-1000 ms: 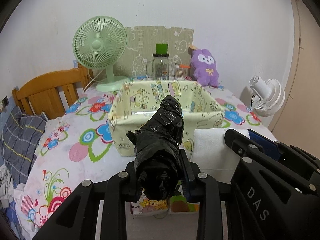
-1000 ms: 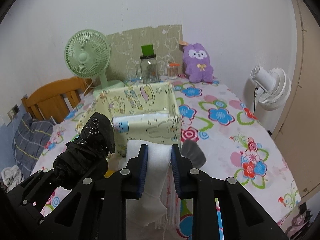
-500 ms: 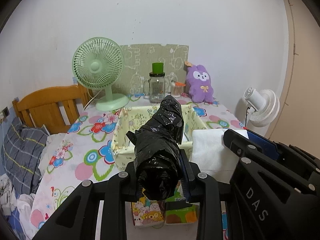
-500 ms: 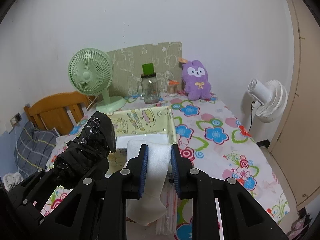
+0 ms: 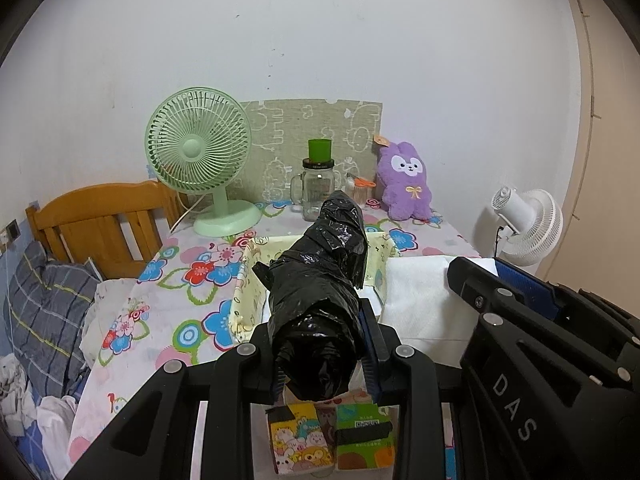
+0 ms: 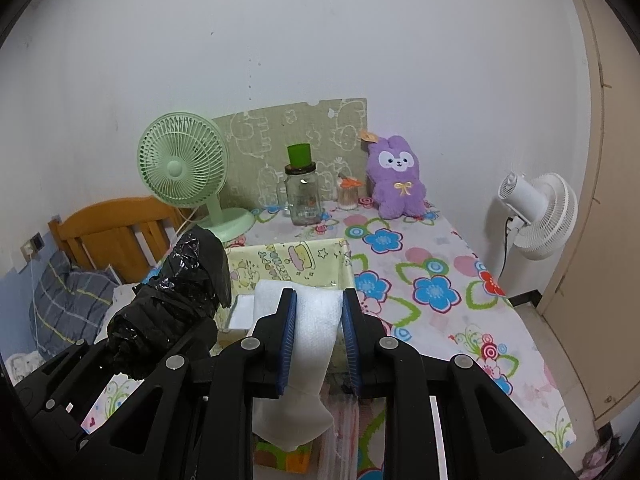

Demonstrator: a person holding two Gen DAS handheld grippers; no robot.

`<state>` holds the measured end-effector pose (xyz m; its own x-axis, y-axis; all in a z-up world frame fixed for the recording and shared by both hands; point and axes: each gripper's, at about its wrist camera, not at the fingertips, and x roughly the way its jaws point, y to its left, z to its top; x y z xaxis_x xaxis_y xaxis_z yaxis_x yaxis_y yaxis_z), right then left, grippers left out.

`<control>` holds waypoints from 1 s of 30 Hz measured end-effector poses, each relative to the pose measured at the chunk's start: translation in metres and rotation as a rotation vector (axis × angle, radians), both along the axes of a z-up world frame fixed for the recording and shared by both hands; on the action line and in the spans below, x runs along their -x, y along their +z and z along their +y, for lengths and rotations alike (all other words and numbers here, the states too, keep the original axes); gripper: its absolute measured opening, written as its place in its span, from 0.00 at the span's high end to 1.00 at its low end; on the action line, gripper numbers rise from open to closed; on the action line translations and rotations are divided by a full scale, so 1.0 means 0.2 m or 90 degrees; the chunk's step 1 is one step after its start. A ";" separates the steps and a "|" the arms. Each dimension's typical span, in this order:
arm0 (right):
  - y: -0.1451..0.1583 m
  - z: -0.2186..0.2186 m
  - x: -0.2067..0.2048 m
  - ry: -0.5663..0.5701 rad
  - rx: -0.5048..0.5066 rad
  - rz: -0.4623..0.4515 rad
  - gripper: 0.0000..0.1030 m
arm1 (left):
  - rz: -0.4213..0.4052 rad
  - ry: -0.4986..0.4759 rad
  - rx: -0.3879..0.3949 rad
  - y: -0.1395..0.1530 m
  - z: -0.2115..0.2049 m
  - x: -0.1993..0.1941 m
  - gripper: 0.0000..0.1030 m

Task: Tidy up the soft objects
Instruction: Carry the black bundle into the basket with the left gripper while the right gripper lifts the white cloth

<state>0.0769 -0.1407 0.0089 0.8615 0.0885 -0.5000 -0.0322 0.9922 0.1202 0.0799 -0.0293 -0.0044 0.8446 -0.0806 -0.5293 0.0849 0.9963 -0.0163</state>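
A table under a glossy cloth printed with bright flowers fills most of both views, pushed against a plain white wall. Near its middle stands a pale yellow fabric bin, soft-walled and square, printed with cartoon figures. At the back edge stand a mint green fan with a round wire cage, a clear glass jar with a green cup on its lid, and a fuzzy purple plush bunny near the back right corner. A white fan stands off the right edge; a wooden bed headboard lies beyond the left edge.

The left gripper is held level above the front edge, its blue-padded fingers pinching a crinkled, shiny black plastic bundle, long and lumpy, which points toward the bin. Beside it the right gripper is clamped on a white textured cloth, folded thick, its lower end drooping below the fingers, in front of the bin's near wall. Under both, at the front edge, lie colourful cartoon-printed packets.
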 end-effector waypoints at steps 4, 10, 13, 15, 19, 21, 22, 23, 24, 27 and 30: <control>0.00 0.01 -0.06 0.006 -0.002 -0.001 0.75 | 0.002 0.004 0.003 0.00 0.01 -0.05 0.71; 0.00 0.03 -0.14 0.011 -0.002 -0.004 0.75 | -0.010 0.009 -0.006 0.00 0.02 -0.13 0.71; 0.01 0.04 -0.19 0.013 -0.004 -0.004 0.75 | -0.012 0.009 -0.002 0.01 0.02 -0.17 0.71; 0.01 0.04 -0.22 0.012 -0.004 -0.006 0.75 | -0.012 0.010 0.000 0.01 0.03 -0.20 0.71; 0.01 0.05 -0.29 0.012 -0.005 -0.005 0.75 | -0.011 0.014 -0.003 0.00 0.04 -0.27 0.70; 0.01 0.05 -0.33 0.013 -0.004 -0.003 0.75 | -0.011 0.014 -0.004 0.00 0.04 -0.30 0.70; 0.00 0.06 -0.35 0.016 -0.005 -0.001 0.75 | -0.011 0.016 -0.007 -0.01 0.04 -0.31 0.70; -0.01 0.06 -0.37 0.018 -0.006 0.001 0.75 | -0.010 0.018 -0.009 -0.02 0.05 -0.32 0.70; -0.01 0.06 -0.38 0.019 -0.008 0.004 0.75 | -0.007 0.019 -0.011 -0.03 0.05 -0.34 0.70; -0.05 0.07 -0.44 0.022 -0.007 0.013 0.75 | 0.005 0.021 -0.011 -0.06 0.06 -0.39 0.70; -0.07 0.08 -0.49 0.025 0.000 0.016 0.75 | 0.019 0.025 -0.007 -0.09 0.07 -0.44 0.70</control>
